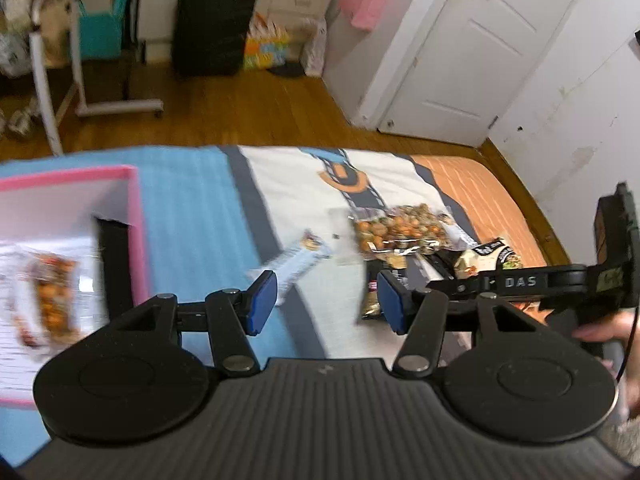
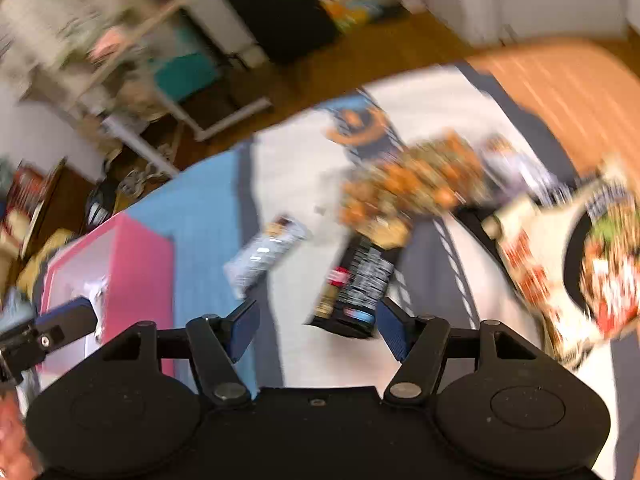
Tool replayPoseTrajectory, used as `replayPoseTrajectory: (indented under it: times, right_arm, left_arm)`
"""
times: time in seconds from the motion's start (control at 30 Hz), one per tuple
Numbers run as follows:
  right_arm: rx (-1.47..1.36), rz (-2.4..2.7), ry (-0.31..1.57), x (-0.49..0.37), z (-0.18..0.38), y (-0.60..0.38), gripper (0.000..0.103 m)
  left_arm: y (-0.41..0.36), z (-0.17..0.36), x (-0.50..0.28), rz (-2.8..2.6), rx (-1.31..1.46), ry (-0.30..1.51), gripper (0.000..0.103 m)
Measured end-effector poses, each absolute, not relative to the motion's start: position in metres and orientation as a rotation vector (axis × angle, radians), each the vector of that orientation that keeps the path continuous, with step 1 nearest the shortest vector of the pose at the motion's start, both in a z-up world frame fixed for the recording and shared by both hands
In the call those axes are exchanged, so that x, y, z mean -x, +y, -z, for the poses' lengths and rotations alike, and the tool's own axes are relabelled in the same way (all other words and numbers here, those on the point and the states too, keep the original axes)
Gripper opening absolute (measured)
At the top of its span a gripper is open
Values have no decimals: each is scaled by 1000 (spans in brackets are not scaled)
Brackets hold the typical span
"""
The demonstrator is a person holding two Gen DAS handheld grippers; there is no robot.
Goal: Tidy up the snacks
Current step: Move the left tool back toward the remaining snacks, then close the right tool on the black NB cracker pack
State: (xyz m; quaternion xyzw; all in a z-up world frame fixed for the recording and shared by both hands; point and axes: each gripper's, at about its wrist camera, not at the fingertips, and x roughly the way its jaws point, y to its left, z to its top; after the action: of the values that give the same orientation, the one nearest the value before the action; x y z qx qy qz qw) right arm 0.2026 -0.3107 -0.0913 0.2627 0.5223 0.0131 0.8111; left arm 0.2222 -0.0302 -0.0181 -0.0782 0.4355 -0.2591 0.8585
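A pink box (image 1: 134, 216) stands on the bed at the left, with a clear snack bag (image 1: 50, 292) inside it. My left gripper (image 1: 326, 304) is open above the bed with nothing between its blue pads. Beyond it lie a white-blue bar (image 1: 298, 260), a clear bag of orange snacks (image 1: 396, 230) and a dark packet (image 1: 372, 296). My right gripper (image 2: 318, 328) is open too, over the white-blue bar (image 2: 266, 254) and the dark packet (image 2: 356, 288). The right gripper (image 1: 402, 304) also reaches in from the right edge of the left wrist view. The pink box (image 2: 136, 264) is at its left.
A large noodle packet (image 2: 592, 264) lies at the right on the bed cover (image 1: 192, 200). Beyond the bed's far edge are wooden floor, a black suitcase (image 1: 214, 20), a rolling table (image 1: 52, 60) and a white door (image 1: 480, 48). Both views are blurred.
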Motion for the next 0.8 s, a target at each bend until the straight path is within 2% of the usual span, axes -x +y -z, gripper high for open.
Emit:
replayPoseTrajectory:
  times: [0.27, 0.33, 0.4, 0.53, 0.63, 0.8]
  right_arm:
    - [-629, 27, 1184, -224, 125, -327, 68]
    - [-640, 16, 1195, -230, 131, -328, 62]
    - [-664, 12, 1214, -237, 141, -331, 50]
    - [-738, 27, 1231, -244, 153, -338, 40]
    - [-792, 39, 1236, -246, 161, -344, 26]
    - [-821, 42, 1262, -248, 170, -345, 23]
  left_arm:
    - [-84, 84, -253, 581, 253, 1035, 52]
    - [-93, 102, -257, 584, 277, 1054, 51]
    - [-100, 118, -262, 589, 305, 1079, 49]
    - [-106, 138, -269, 592, 345, 1099, 46]
    - [-108, 149, -271, 614, 372, 1105, 42]
    - [-118, 159, -271, 666, 362, 1132, 40]
